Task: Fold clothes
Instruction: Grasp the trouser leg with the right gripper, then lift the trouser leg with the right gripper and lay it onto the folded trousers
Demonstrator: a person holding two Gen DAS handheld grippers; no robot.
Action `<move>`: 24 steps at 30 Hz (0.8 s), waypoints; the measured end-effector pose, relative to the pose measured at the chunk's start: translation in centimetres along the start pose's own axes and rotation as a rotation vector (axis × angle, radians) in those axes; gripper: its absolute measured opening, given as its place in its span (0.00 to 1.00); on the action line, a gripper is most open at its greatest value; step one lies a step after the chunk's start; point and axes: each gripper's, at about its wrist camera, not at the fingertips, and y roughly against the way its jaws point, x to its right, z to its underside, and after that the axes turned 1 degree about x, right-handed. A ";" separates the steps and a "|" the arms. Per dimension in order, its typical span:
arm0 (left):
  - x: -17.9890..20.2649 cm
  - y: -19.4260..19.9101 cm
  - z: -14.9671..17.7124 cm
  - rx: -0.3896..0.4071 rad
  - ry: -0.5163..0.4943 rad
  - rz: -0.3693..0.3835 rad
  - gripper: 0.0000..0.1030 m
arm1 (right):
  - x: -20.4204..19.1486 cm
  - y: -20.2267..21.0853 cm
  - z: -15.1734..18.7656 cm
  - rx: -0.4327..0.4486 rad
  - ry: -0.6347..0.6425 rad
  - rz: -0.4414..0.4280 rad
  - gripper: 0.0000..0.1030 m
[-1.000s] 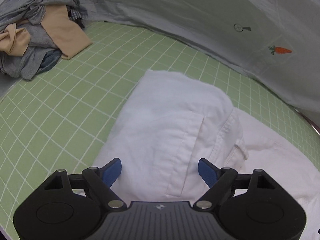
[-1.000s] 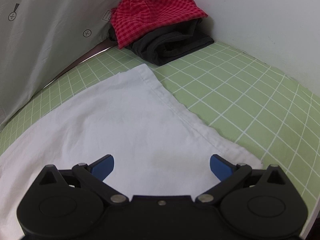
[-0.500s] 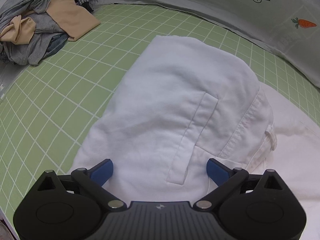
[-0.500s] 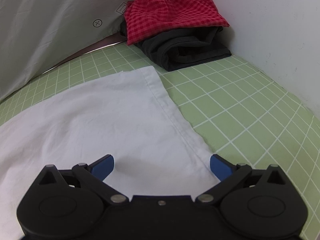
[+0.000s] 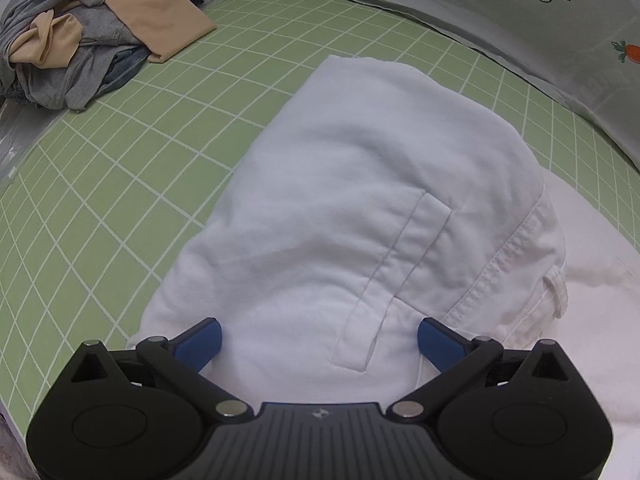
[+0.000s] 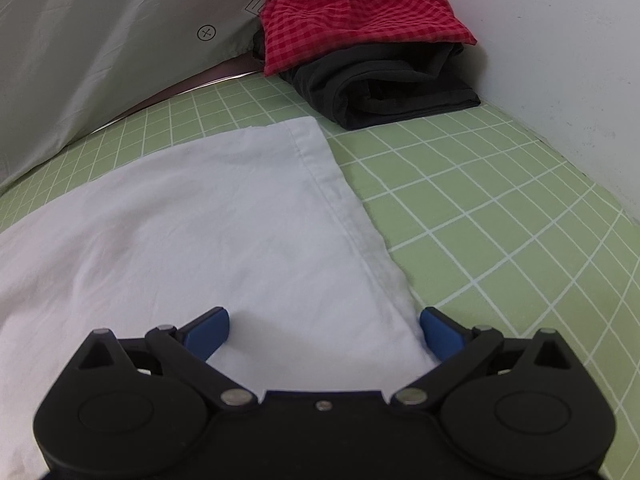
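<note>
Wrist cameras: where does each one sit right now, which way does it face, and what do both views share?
Left wrist: on the left gripper, angled steeply down at the waistband end of the white trousers, unsorted clothes pile far left; only its open blue-tipped jaws show, having just been opening, nothing clamped.
Right wrist: on the right gripper, angled down at the trousers' hem end, folded red checked shorts on a black garment beyond; its open jaws show.
Shared: the white trousers and the green grid mat.

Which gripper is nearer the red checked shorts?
Right. The right gripper faces the red shorts across the white garment's hem end; the left gripper is over its waistband, shorts out of view.
</note>
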 end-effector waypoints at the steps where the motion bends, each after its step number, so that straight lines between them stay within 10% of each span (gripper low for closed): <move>1: 0.0 0.0 0.0 -0.002 0.010 -0.001 1.00 | -0.2 0.1 0.1 0.002 0.004 0.002 0.98; 4: -0.2 -0.1 0.0 -0.011 0.042 -0.004 1.00 | -0.6 0.7 0.0 0.004 0.021 -0.029 0.78; 8: -0.3 -0.1 -0.1 -0.017 0.046 0.001 1.00 | -2.3 1.6 0.1 0.008 0.067 -0.088 0.17; 13: -1.3 0.6 -0.6 -0.039 0.050 0.063 1.00 | -5.9 2.0 -0.4 -0.003 0.248 0.023 0.15; 24: -4.6 6.7 -1.0 0.108 -0.071 0.187 1.00 | -10.1 10.4 -3.3 0.153 0.220 -0.059 0.15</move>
